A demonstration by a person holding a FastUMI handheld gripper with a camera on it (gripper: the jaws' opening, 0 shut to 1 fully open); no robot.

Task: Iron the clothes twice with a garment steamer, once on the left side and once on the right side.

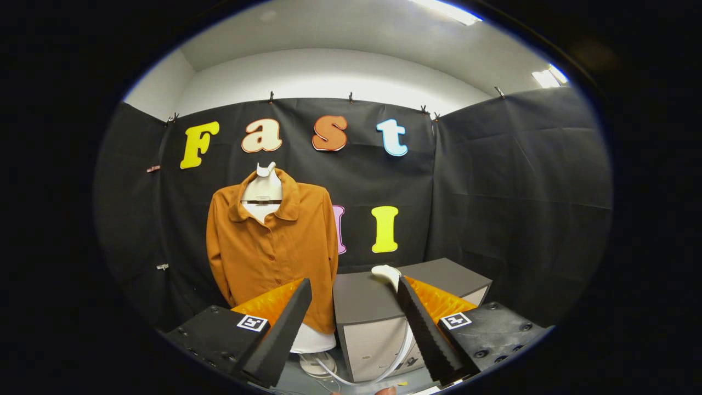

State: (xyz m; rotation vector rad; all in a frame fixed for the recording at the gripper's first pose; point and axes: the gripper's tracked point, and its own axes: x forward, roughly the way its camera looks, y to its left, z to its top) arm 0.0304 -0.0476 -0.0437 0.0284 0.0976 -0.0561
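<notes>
Two fingers [351, 334] spread wide, empty; steamer [387, 274] apparently rests on cabinet [367, 299] beside orange shirt [272, 247].

We saw a grey cabinet [378, 299] standing on the booth floor against the black cloth wall [515, 181], its flat top dark and its front panels paler. A white mannequin torso [262, 189] stood just beside the cabinet on a round white base [313, 365], its neck stub rising above the shoulders. Small metal clips [271, 97] pinned the upper edge of the cloth, and a further clip [162, 267] sat low on the side panel. Above the cloth we noted a plain white wall [329, 71] and a white ceiling carrying two lit strip lights [447, 11], one of them near the corner.
</notes>
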